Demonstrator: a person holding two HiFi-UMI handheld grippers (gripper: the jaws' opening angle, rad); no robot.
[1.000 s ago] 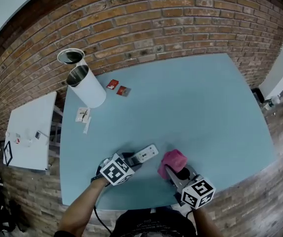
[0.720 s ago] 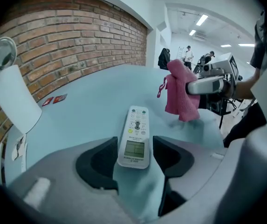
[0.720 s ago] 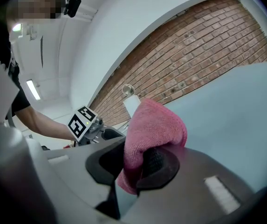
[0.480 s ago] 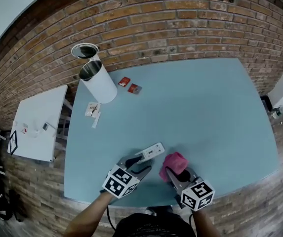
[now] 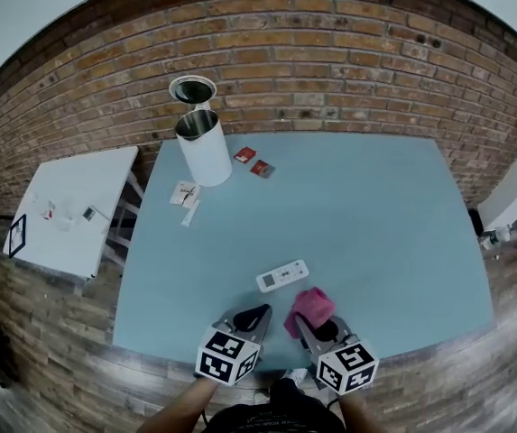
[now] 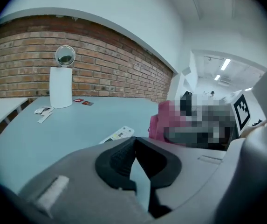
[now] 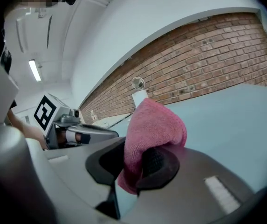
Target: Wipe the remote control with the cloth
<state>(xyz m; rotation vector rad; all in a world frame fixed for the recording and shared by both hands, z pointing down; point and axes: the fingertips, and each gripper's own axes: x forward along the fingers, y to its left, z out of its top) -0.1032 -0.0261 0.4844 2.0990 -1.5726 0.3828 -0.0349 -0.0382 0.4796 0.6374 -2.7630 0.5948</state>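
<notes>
The white remote control (image 5: 282, 275) lies flat on the blue table (image 5: 357, 206), apart from both grippers; it shows again in the left gripper view (image 6: 118, 134). My left gripper (image 5: 251, 317) hangs near the table's front edge, below the remote; its jaws have just been closing and stand shut with nothing between them (image 6: 134, 154). My right gripper (image 5: 309, 321) is shut on the pink cloth (image 5: 309, 306), which bulges up out of the jaws (image 7: 153, 127), just right of the remote.
A white cylinder (image 5: 202, 145) with a round mirror (image 5: 192, 89) stands at the table's far left. Two red packets (image 5: 253, 161) and white paper slips (image 5: 185, 197) lie near it. A white side table (image 5: 73, 207) stands left; a brick wall (image 5: 330, 70) behind.
The left gripper let go of the remote, drew back toward the front edge and shut empty. The remote now lies free. The right gripper with the cloth shifted slightly toward the front edge.
</notes>
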